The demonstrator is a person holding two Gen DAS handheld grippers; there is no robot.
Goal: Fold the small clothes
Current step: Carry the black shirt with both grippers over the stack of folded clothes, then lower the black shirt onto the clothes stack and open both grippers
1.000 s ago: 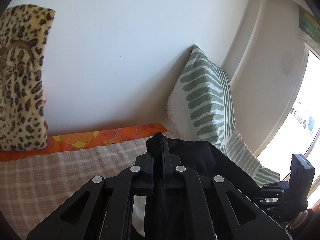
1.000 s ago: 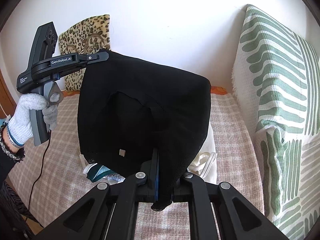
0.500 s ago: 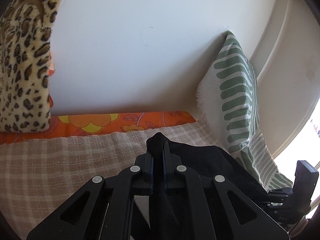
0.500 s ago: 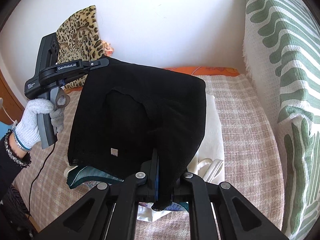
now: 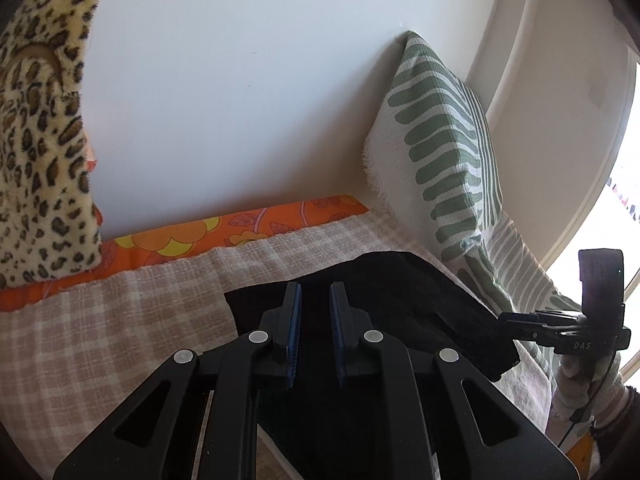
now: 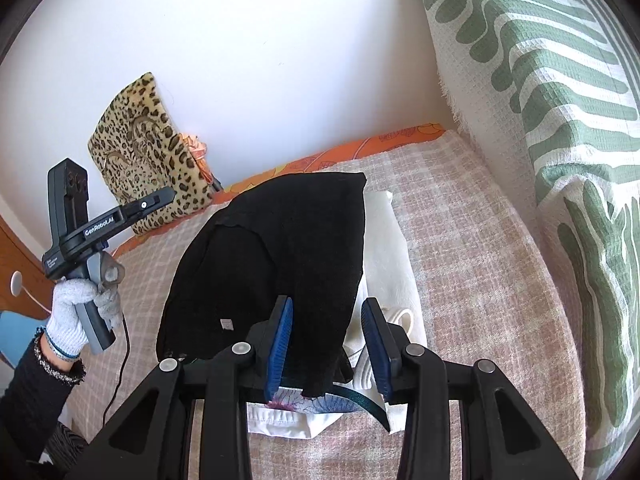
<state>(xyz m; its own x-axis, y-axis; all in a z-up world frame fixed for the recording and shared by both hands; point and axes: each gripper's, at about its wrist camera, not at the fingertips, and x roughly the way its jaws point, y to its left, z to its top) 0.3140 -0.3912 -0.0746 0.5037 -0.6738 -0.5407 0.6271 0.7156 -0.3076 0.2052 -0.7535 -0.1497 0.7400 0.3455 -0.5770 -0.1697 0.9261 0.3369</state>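
Black garment (image 6: 288, 264) lies folded atop the clothes pile (image 6: 384, 248) on the bed (image 6: 472, 264), long axis running away from both grippers. Right gripper (image 6: 326, 344) and left gripper (image 5: 315, 336) have just been opening; both stand spread, cloth loose between the jaws, right nearer the near edge.

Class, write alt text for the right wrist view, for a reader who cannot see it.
A folded black garment lies on white clothes on a checked bed cover, with the right gripper open over its near edge. At left, a gloved hand holds the left gripper clear of it.
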